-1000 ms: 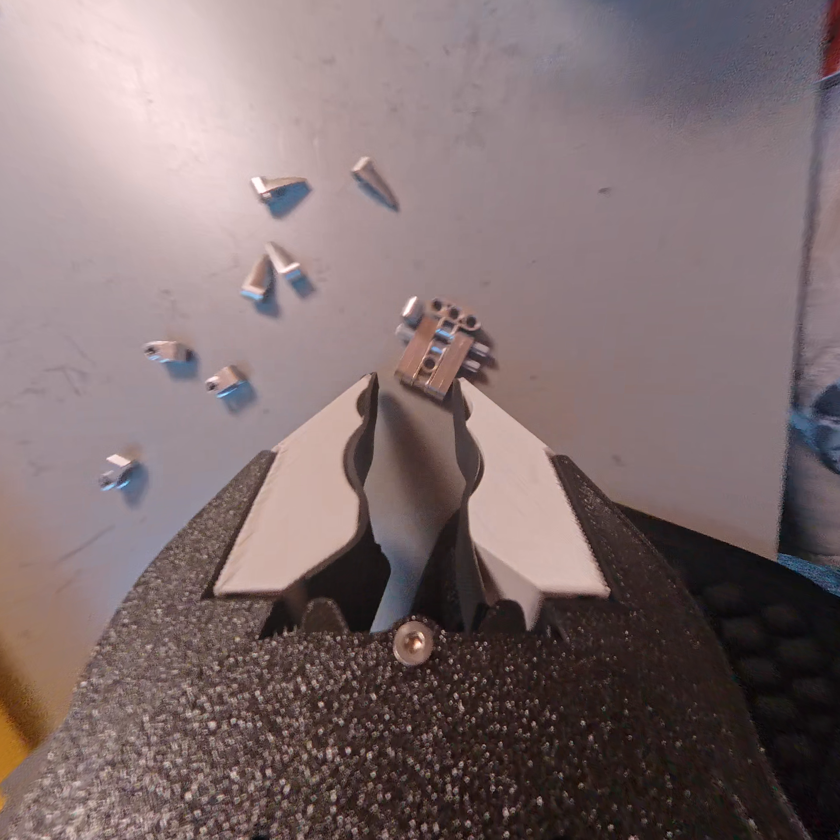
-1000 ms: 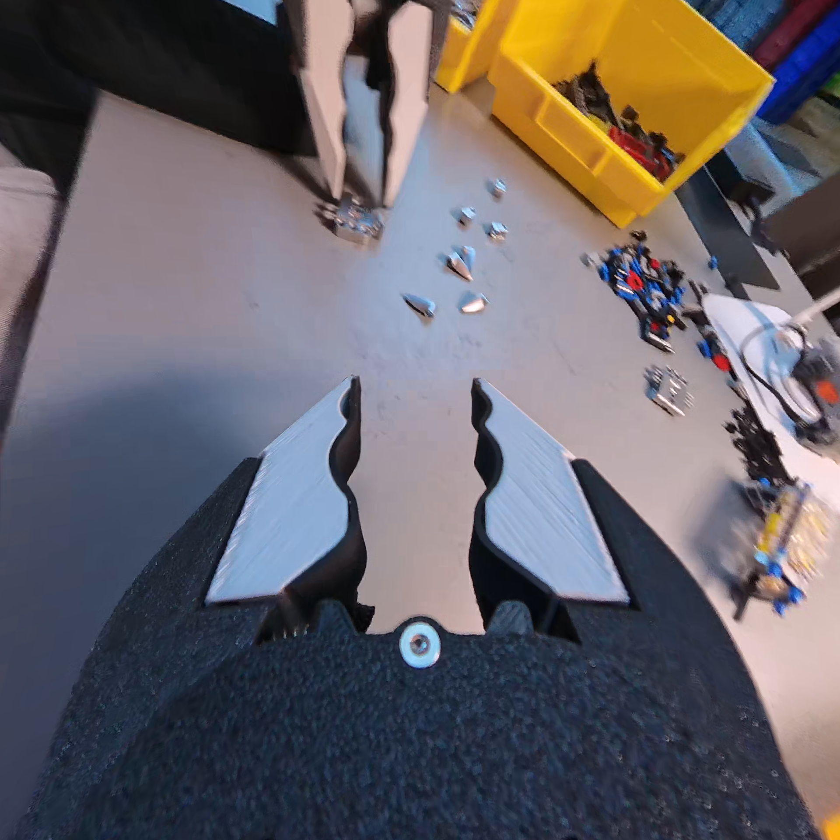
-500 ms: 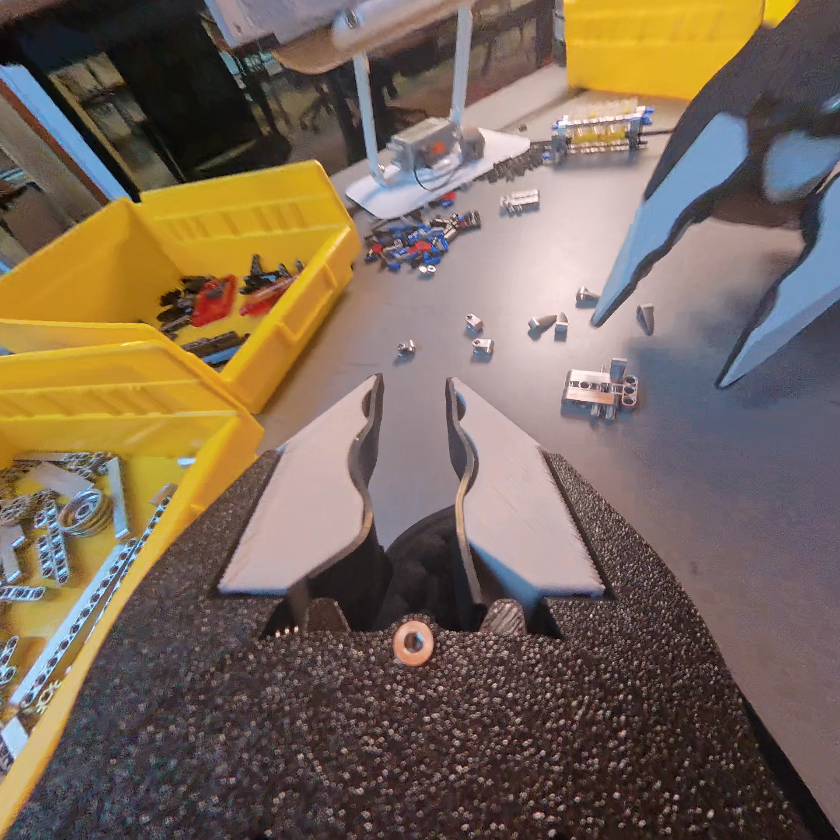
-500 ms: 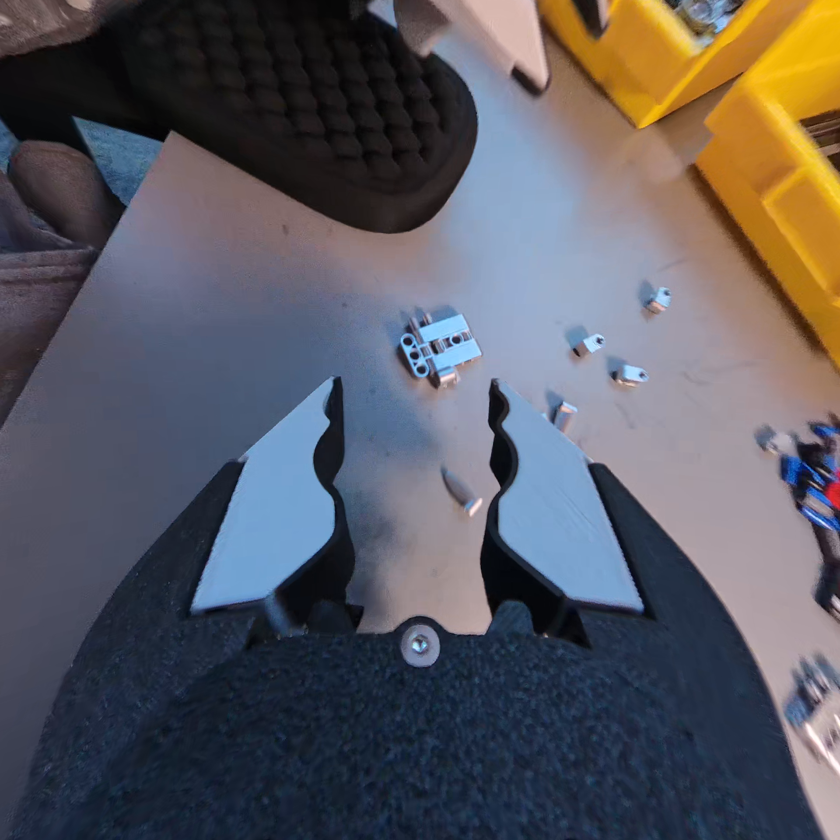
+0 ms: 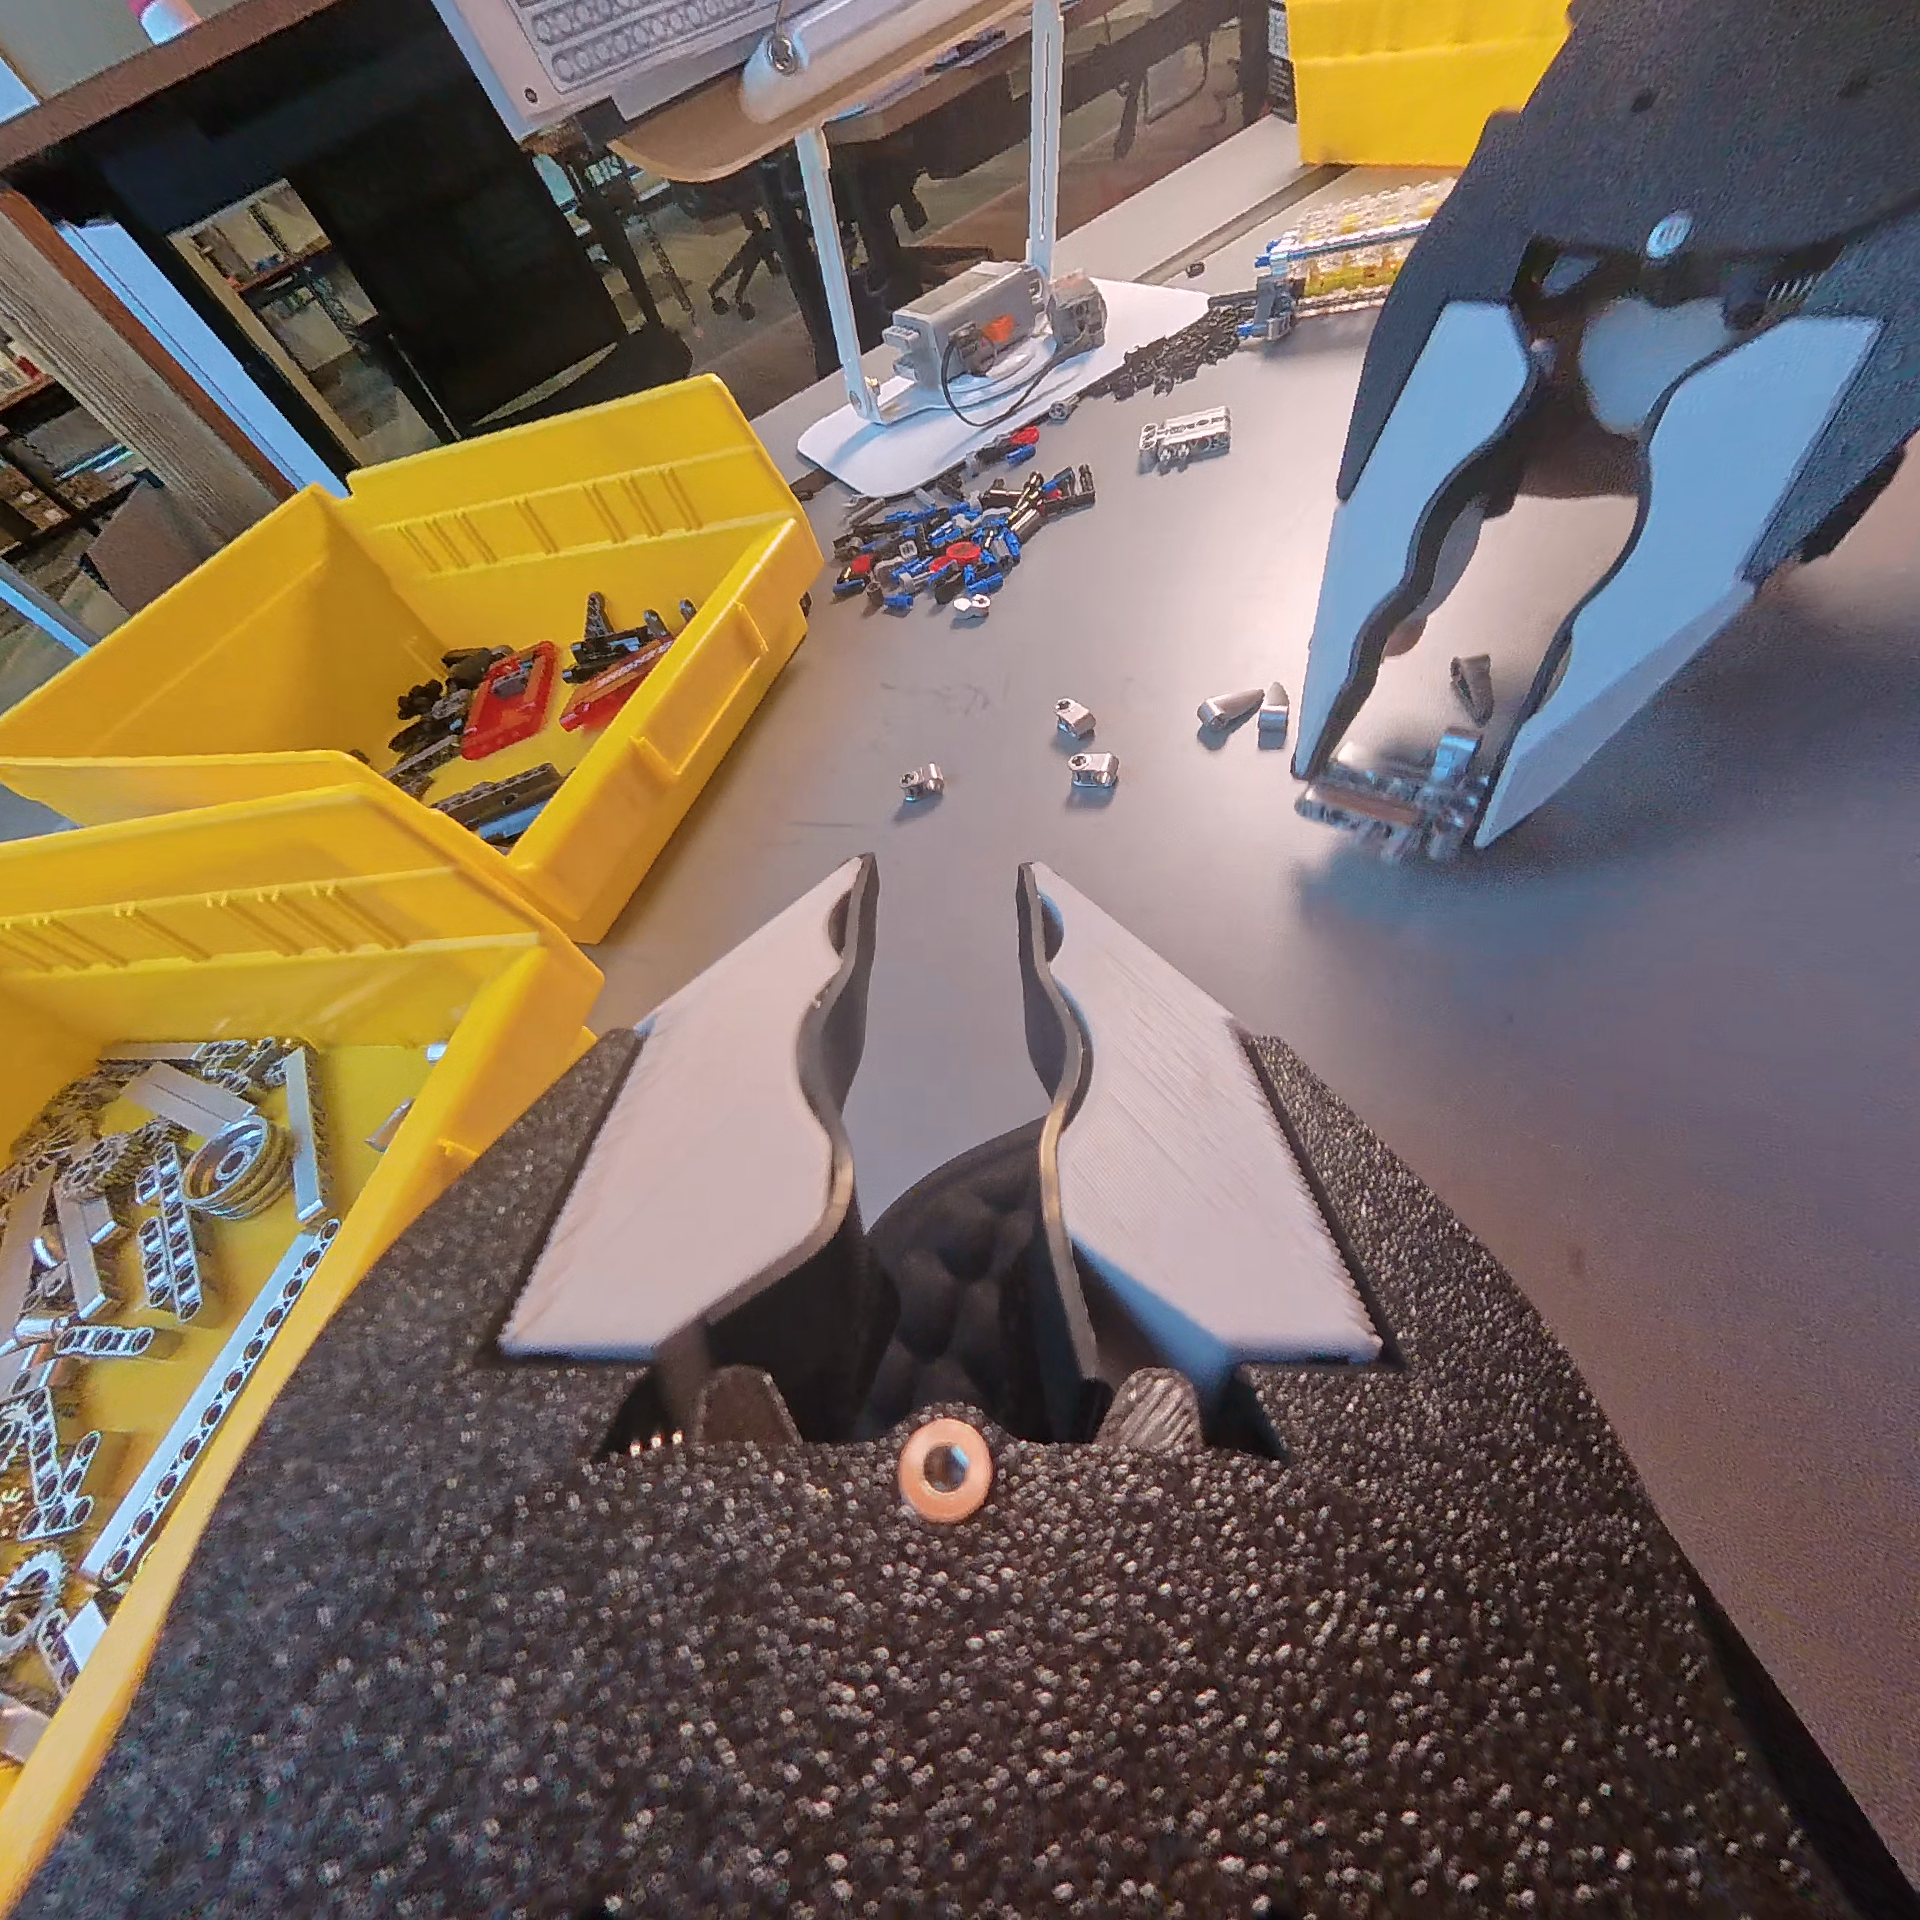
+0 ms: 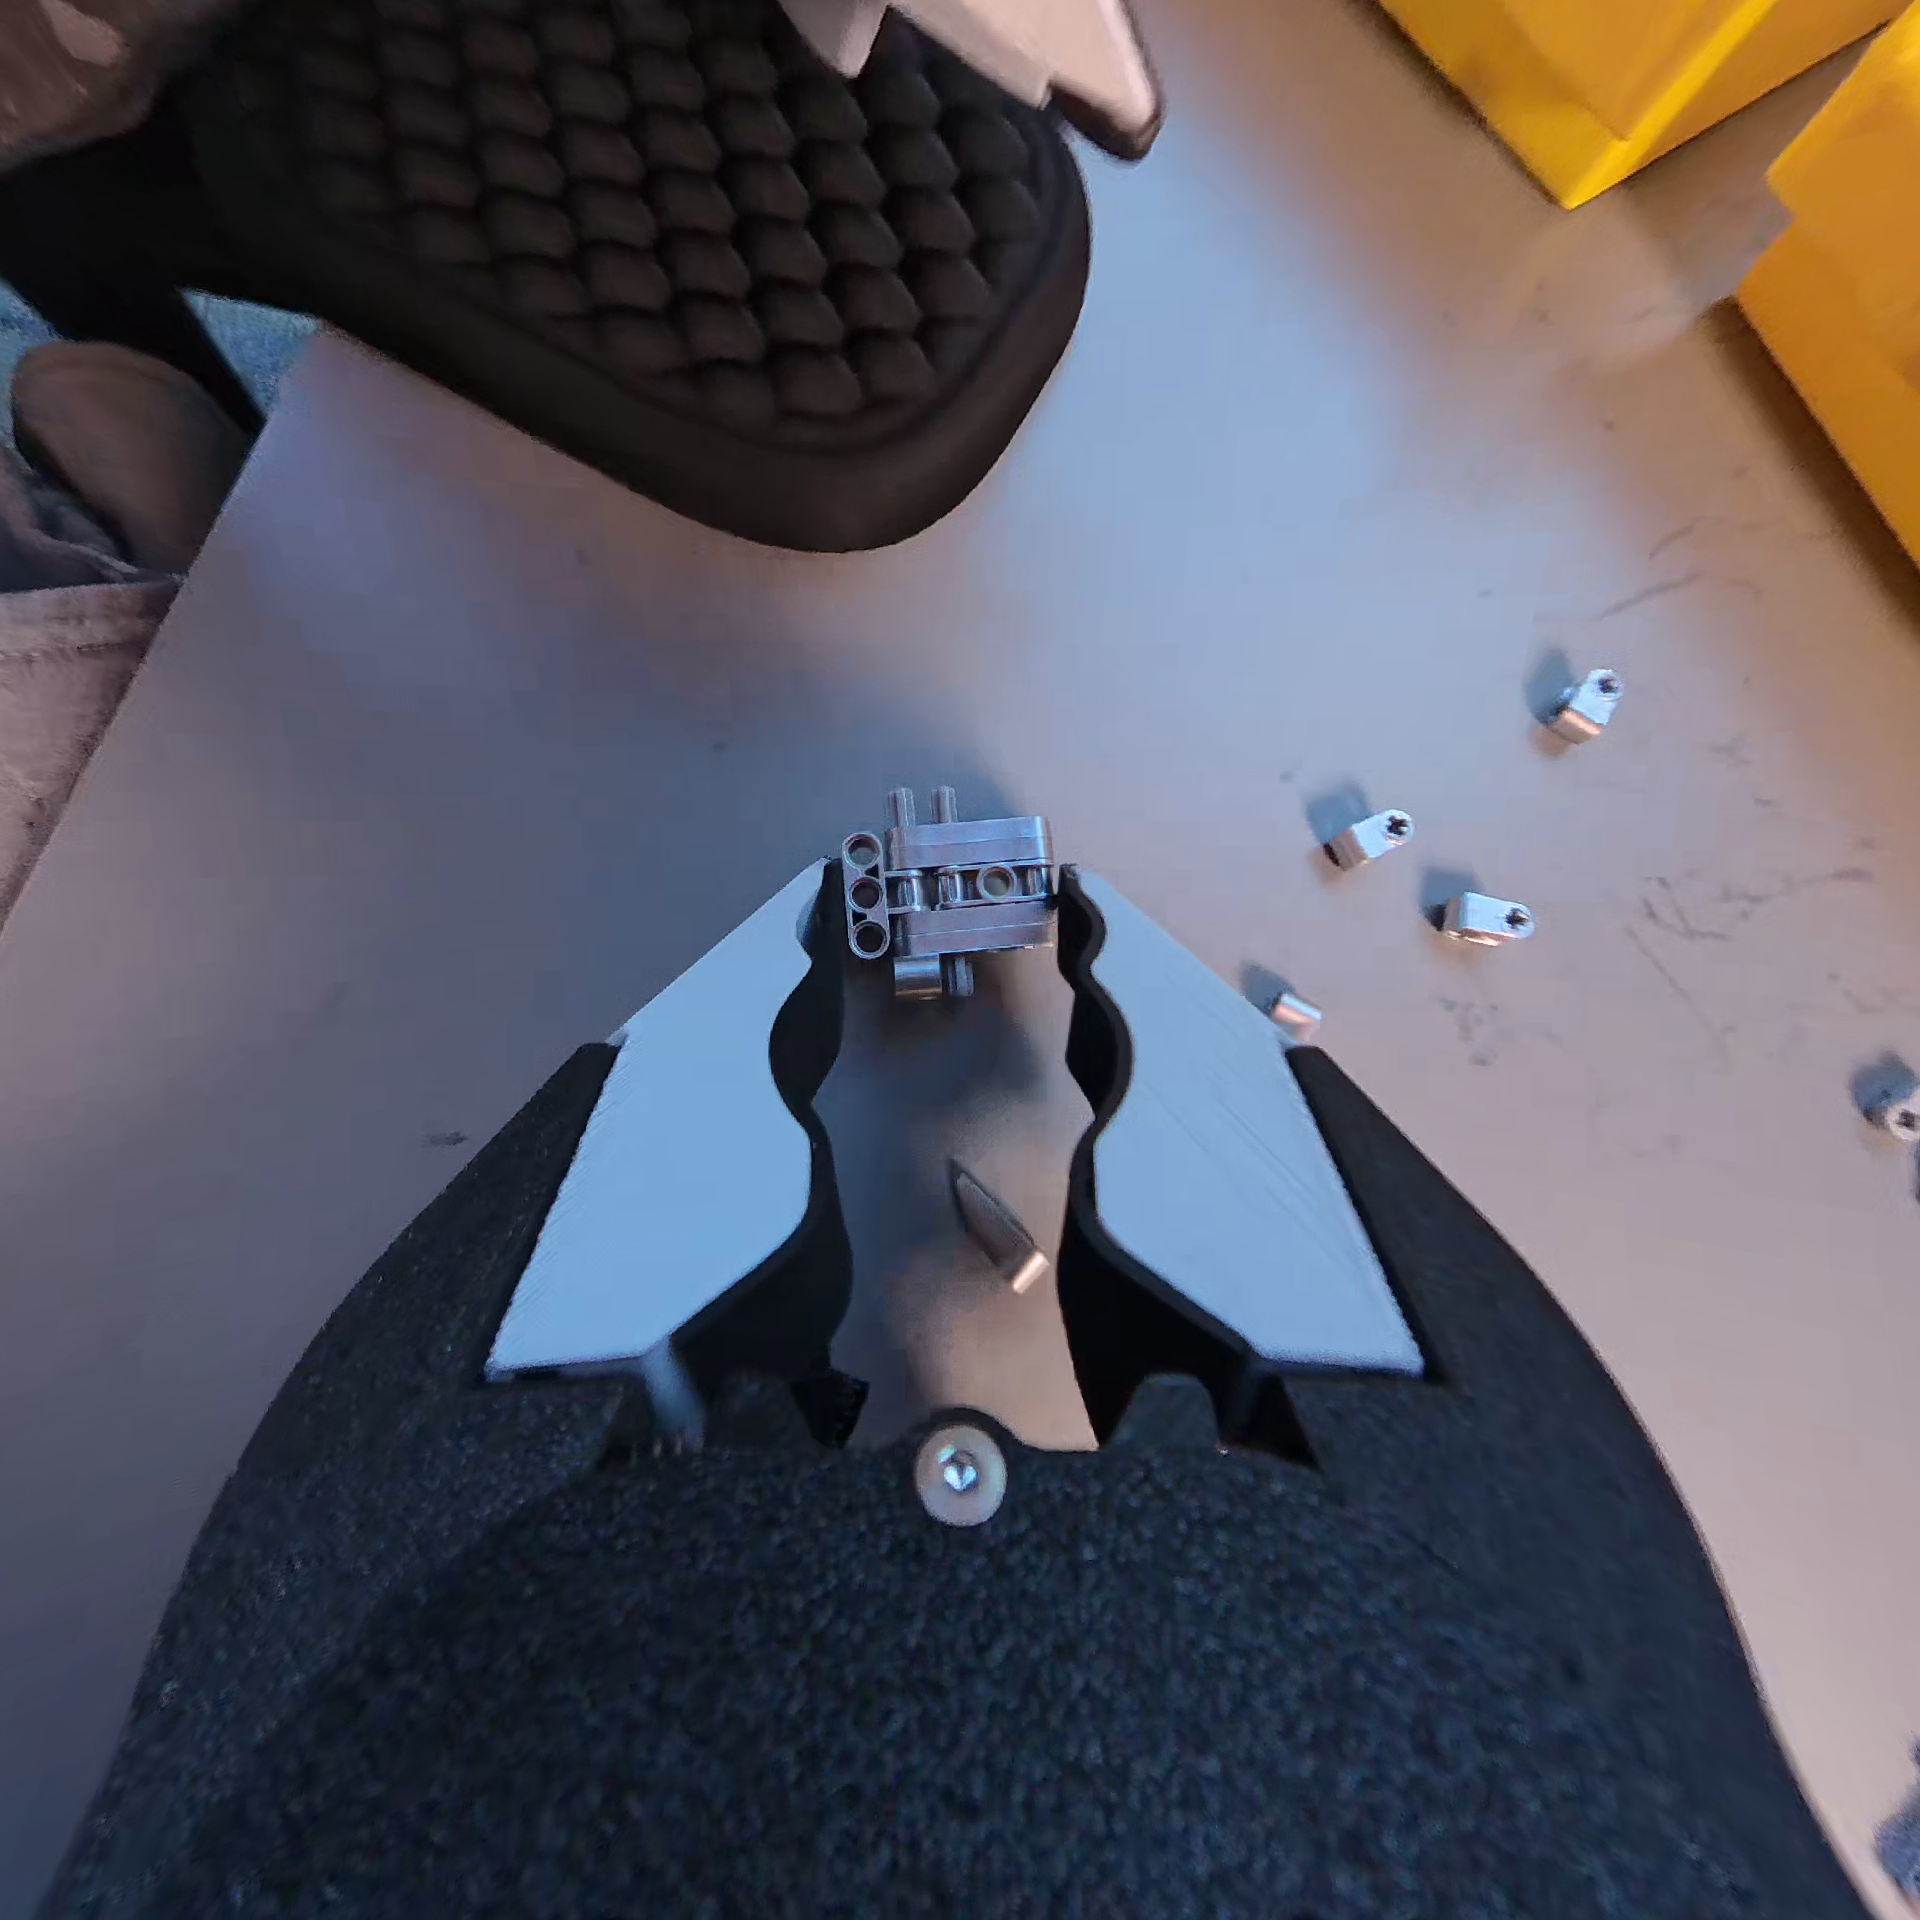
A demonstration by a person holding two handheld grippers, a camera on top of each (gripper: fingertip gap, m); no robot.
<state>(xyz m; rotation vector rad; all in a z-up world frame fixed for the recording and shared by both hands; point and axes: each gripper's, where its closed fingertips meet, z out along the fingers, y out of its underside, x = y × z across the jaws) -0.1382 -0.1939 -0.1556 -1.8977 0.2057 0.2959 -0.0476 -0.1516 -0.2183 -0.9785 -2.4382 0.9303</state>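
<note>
Right gripper (image 6: 951, 909), jaws moderately spread, straddles the small grey beam-and-pin building-block assembly (image 6: 951, 894) on the grey tabletop (image 6: 1351, 499); its fingertips flank the assembly, apparently touching or nearly so. A grey cone-shaped piece (image 6: 997, 1226) lies just behind the assembly. Left gripper (image 5: 945, 883) hangs empty, jaws narrowly apart, near the assembly, beside yellow plastic bins (image 5: 312, 644).

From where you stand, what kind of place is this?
Probably a workshop or lab bench for building-toy parts: yellow bins hold beams, loose connectors litter the grey table, and the right gripper brackets a small grey assembly.
</note>
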